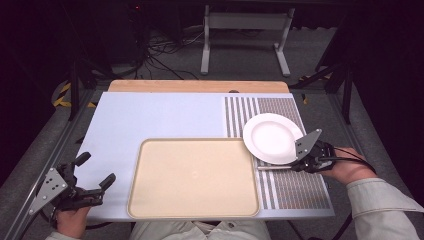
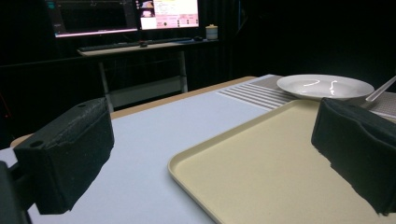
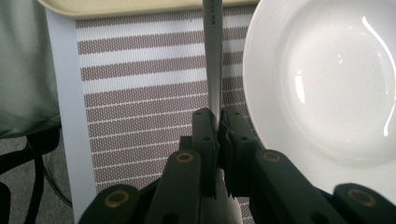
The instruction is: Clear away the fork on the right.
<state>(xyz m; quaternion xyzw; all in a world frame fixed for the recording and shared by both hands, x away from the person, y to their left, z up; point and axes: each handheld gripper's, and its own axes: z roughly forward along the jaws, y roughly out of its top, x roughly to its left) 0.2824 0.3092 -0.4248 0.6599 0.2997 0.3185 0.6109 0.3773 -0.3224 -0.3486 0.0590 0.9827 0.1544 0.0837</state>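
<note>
Utensil [image 3: 214, 56]: I have its metal handle pinched between the right gripper's [image 3: 218, 122] closed jaws, above the striped mat [image 3: 140, 88], just beside the plate [image 3: 327, 79]. The plate holds nothing, nor does the tray [image 1: 195, 177]. My left gripper [image 1: 95, 182] stands wide open, holding nothing, left of the tray.

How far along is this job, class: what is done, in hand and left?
Done: the right gripper is shut on the metal utensil beside the white plate. In hand: the utensil is held above the striped mat. Left: the tray holds nothing yet, and the left gripper waits open.
</note>
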